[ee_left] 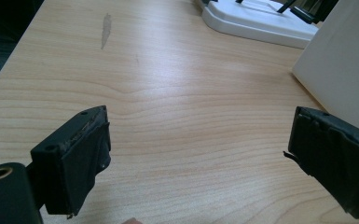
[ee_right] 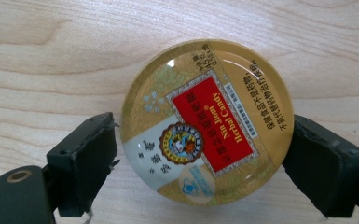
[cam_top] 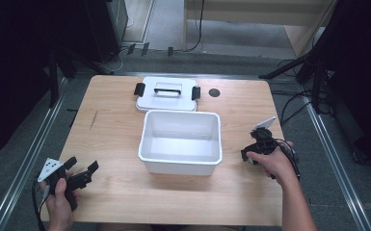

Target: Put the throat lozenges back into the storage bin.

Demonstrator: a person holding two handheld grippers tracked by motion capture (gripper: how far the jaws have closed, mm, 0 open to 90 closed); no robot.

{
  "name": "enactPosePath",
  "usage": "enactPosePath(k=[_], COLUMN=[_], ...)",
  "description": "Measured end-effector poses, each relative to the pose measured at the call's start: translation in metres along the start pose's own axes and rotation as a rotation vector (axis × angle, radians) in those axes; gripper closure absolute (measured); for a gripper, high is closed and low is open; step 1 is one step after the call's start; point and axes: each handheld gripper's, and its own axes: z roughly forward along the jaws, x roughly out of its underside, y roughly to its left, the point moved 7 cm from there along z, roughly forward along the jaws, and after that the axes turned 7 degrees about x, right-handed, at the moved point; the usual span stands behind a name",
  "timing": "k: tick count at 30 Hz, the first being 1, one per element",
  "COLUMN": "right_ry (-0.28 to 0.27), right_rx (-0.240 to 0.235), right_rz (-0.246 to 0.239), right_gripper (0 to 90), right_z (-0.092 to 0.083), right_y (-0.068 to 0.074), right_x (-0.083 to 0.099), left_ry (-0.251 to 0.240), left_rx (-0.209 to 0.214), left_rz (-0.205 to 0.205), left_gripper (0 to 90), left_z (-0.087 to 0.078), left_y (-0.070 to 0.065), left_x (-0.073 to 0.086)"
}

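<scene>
On the near left of the pale, fine-grained wooden table (cam_top: 115,144), the left hand (cam_top: 60,202) holds the left gripper (cam_top: 82,169) low over the boards, its blocky black jaws spread wide with bare wood between them; the left gripper view shows their pads (ee_left: 81,172) matte and a little frayed at the edges. A thin grey scuff (ee_left: 106,30) marks the wood farther off on that side. In the middle stands a white plastic bin (cam_top: 180,142), rectangular with rounded corners and smooth, slightly glossy walls, open at the top. Just beyond it, at the far edge, lies its flat white lid (cam_top: 166,94), carrying a black handle and a black clip at each end. A small dark round spot (cam_top: 214,92) sits to the right of the lid. On the near right, the right hand (cam_top: 275,163) brings the right gripper (cam_top: 260,144) down over a round candy tin (ee_right: 205,122), gold and glossy with a domed top and a red label. Its jaws bracket the tin on either side; they look to touch the rim, though I cannot be sure they squeeze it.
</scene>
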Motion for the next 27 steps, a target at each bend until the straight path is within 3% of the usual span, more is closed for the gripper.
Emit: enactPosePath(k=[1, 9, 27], right_ry=[-0.004, -0.041, -0.099], right_rx=[0.000, -0.016, -0.034], right_rz=[-0.002, -0.034, -0.132], right_gripper=[19.6, 20.4, 20.4], right_z=[0.000, -0.009, -0.064], right_y=[0.001, 0.002, 0.023], right_x=[-0.001, -0.004, -0.008], left_ry=[0.001, 0.001, 0.003], left_rx=[0.000, -0.001, -0.003], left_rz=[0.000, -0.001, 0.002], left_gripper=[6.4, 6.4, 6.4], left_z=[0.000, 0.000, 0.000], left_y=[0.000, 0.000, 0.000], left_x=[0.000, 0.000, 0.000])
